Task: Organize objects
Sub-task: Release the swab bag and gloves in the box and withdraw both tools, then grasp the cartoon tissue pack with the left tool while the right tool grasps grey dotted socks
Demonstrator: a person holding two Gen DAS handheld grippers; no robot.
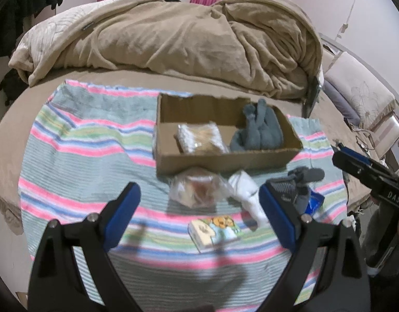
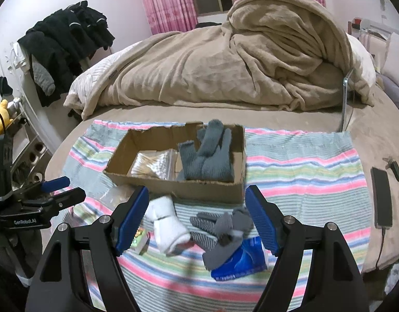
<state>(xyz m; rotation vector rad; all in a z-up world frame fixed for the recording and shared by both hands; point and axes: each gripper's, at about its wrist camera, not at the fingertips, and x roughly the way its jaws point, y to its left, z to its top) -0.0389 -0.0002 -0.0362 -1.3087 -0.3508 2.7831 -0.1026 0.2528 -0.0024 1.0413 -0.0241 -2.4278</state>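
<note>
A: Left wrist view first: what do my jaws show?

B: Your left gripper [image 1: 199,208] stands wide apart with nothing between its blue pads, hovering over the striped towel [image 1: 77,156]. Take the cardboard box [image 1: 220,160] as landmark. Just in front of it, nearest you, lie a clear plastic bag [image 1: 196,189] and a white sock [image 1: 245,195]; a small picture card [image 1: 215,230] lies nearer still.

A: And my right side?

B: Your right gripper [image 2: 196,218] is also spread wide, holding nothing. Below it, in front of the box [image 2: 207,189], rest the white sock [image 2: 168,227], grey gloves [image 2: 222,230] and a blue packet [image 2: 238,262], the gloves partly over the packet.

A: Inside the box?

B: A bag of cotton swabs [image 2: 152,167] on its left, a blue-grey glove [image 2: 209,156] on its right, fingers propped up the far wall. Beyond the box, a heaped beige blanket [image 2: 225,65].
</note>
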